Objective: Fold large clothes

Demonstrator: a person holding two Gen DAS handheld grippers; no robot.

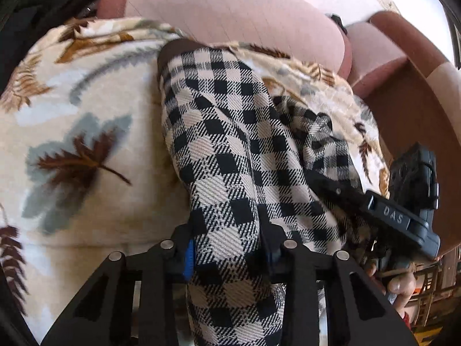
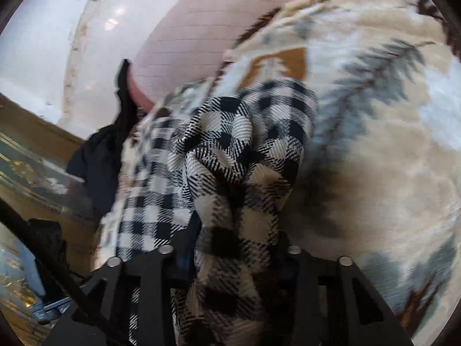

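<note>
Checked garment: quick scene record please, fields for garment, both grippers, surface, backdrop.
garment: checked garment, black and cream, bunched, partly lying on the blanket
left gripper: left gripper, shut on a gathered fold
right gripper: right gripper, shut on another bunched fold; also seen at right of the left view
surface: leaf-print blanket
backdrop: pink cushion
fold state: not flat, no neat fold visible
</note>
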